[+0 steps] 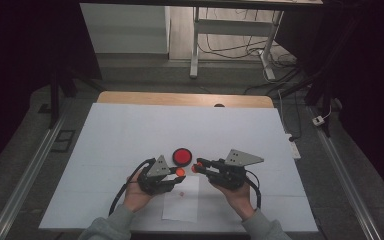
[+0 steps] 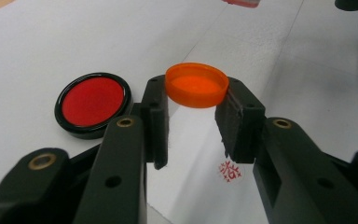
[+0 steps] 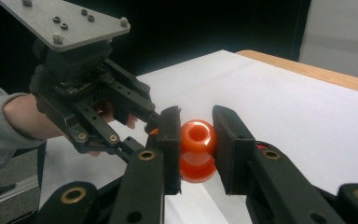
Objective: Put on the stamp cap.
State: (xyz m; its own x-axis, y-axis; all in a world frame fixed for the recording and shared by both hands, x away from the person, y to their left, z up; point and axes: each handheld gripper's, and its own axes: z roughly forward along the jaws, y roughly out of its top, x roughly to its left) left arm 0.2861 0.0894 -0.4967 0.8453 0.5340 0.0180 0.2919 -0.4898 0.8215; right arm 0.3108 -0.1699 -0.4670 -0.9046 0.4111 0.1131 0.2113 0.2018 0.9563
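Note:
My left gripper is shut on a shallow orange cap, held a little above the table with its hollow side facing the camera. My right gripper is shut on a rounded orange stamp, gripped at its narrow waist. In the high view the two gripper tips nearly meet, just in front of a round red ink pad in a black case. Beneath them lies a small white paper bearing a red stamp print. The left gripper appears beyond the stamp in the right gripper view.
A large white sheet covers the wooden table. Beyond the table's far edge stand a desk frame and loose cables on the floor. Metal rails run along both sides.

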